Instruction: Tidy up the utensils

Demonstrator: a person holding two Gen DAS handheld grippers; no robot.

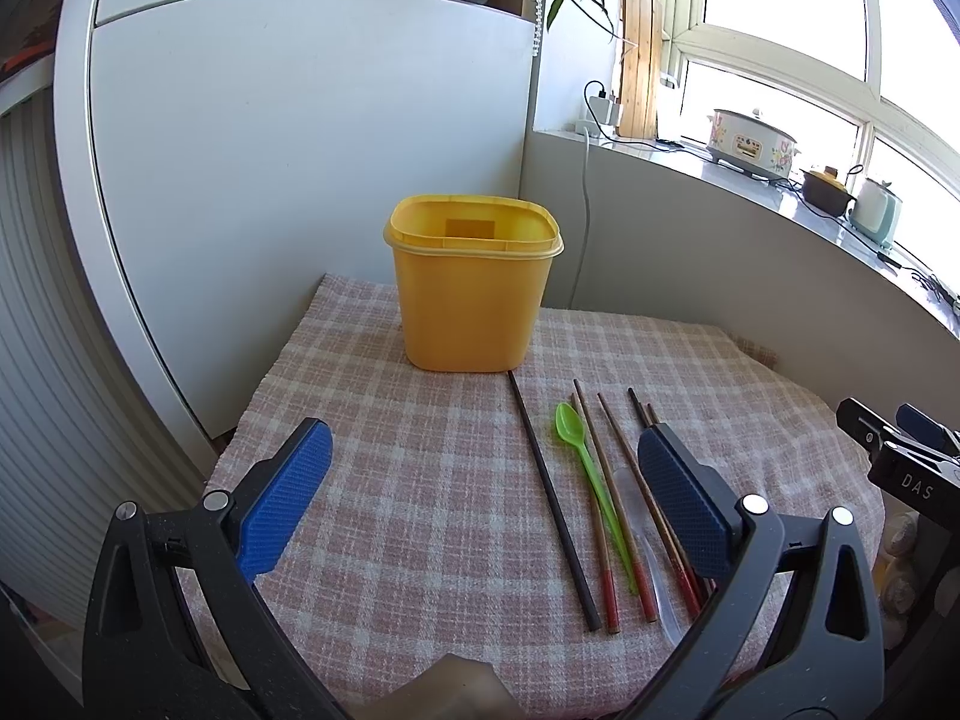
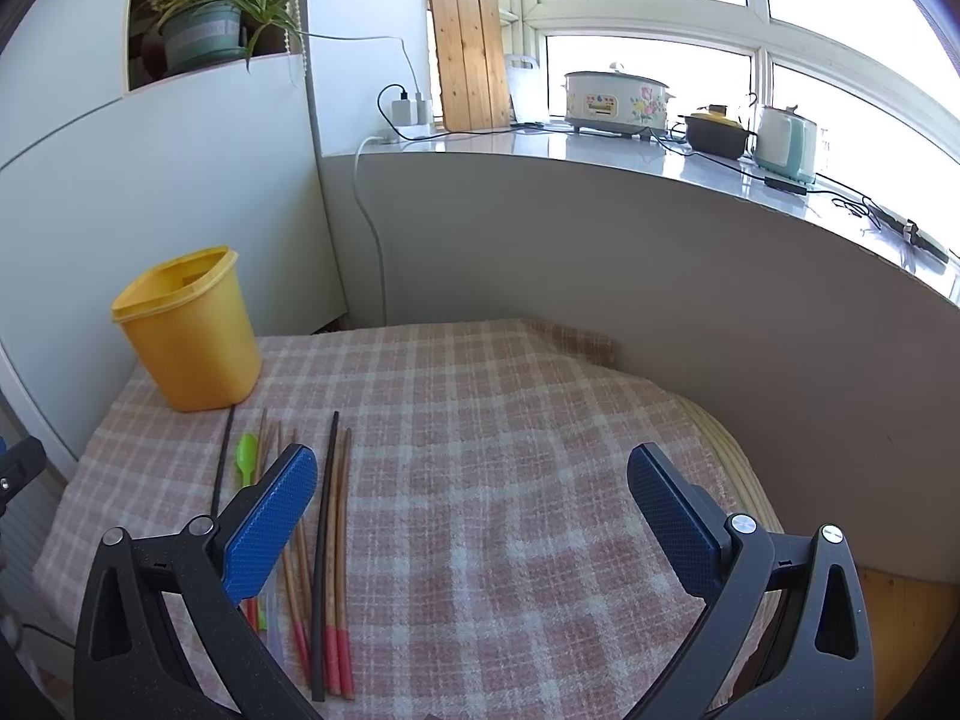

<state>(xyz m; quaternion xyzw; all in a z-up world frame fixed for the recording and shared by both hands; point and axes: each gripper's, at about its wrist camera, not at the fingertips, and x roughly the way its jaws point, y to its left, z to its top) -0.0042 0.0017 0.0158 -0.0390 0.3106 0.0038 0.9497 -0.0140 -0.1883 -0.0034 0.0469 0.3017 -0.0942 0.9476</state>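
A yellow plastic bin (image 1: pixel 474 285) stands open at the far side of the checked cloth (image 1: pixel 390 420); it also shows in the right wrist view (image 2: pixel 189 330). In front of it lie a black chopstick (image 1: pixel 552 498), a green spoon (image 1: pixel 591 480), several red-tipped wooden chopsticks (image 1: pixel 624 498) and a clear spoon (image 1: pixel 651 558). In the right wrist view the chopsticks (image 2: pixel 336 540) and green spoon (image 2: pixel 247 456) lie left of centre. My left gripper (image 1: pixel 483 480) is open and empty above the cloth, left of the utensils. My right gripper (image 2: pixel 474 510) is open and empty, right of the utensils.
A white cabinet (image 1: pixel 270 150) stands behind the bin. A grey counter wall (image 2: pixel 600 264) runs along the right, with a cooker (image 2: pixel 618 102), a pot (image 2: pixel 717 132) and a kettle (image 2: pixel 786 141) on top. A white cable (image 2: pixel 372 240) hangs down the corner.
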